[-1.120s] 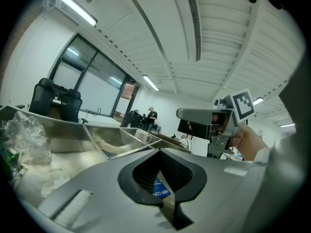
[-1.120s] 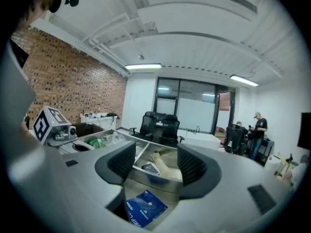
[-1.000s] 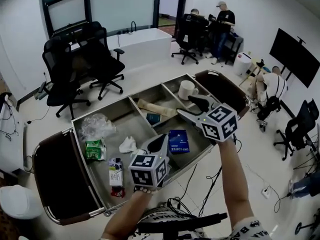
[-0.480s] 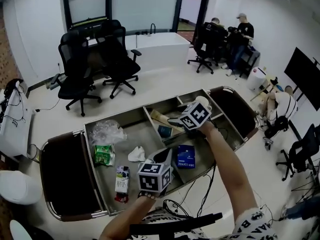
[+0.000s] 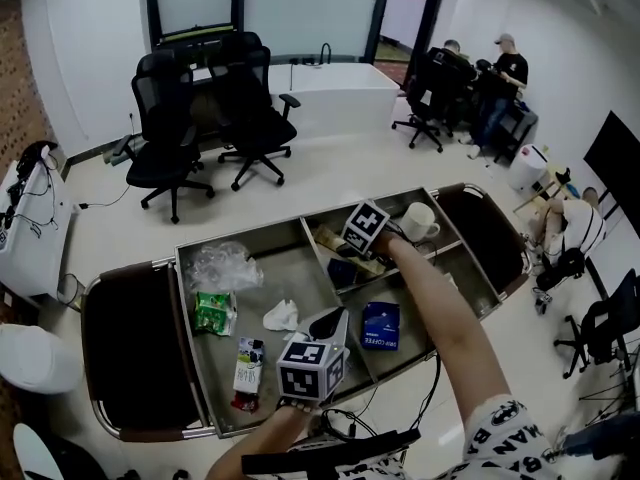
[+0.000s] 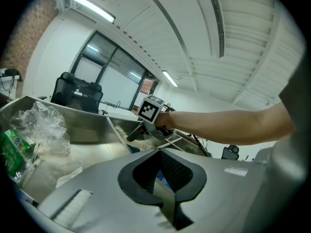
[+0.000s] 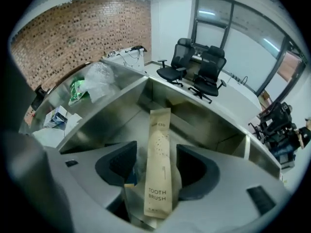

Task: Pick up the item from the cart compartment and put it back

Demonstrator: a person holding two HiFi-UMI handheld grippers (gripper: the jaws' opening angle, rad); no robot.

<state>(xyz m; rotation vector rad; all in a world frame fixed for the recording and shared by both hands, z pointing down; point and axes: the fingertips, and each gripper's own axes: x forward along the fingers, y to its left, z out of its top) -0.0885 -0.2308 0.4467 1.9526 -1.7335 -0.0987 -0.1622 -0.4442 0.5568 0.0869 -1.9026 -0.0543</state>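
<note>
1. Right gripper view: your right gripper (image 7: 156,166) points steeply down into the middle compartment of the stainless steel cart (image 5: 300,222). Its jaws are apart and have just been closing in.
2. The tan paper toothbrush packet (image 7: 159,130) sits between the pads with a gap on each side, not pinched. It is still inside that middle compartment.
3. Left gripper view: your left gripper (image 6: 163,176) has its jaws together with nothing between them.
4. Head view: the left gripper sits at the cart's near edge. The blue rectangular coffee box (image 5: 380,325) is just beside it.
5. The white ceramic mug (image 5: 417,220) is in the far right compartment. The crumpled clear plastic bag (image 5: 220,265) and the green snack packet (image 5: 213,311) are in the big left compartment.
</note>
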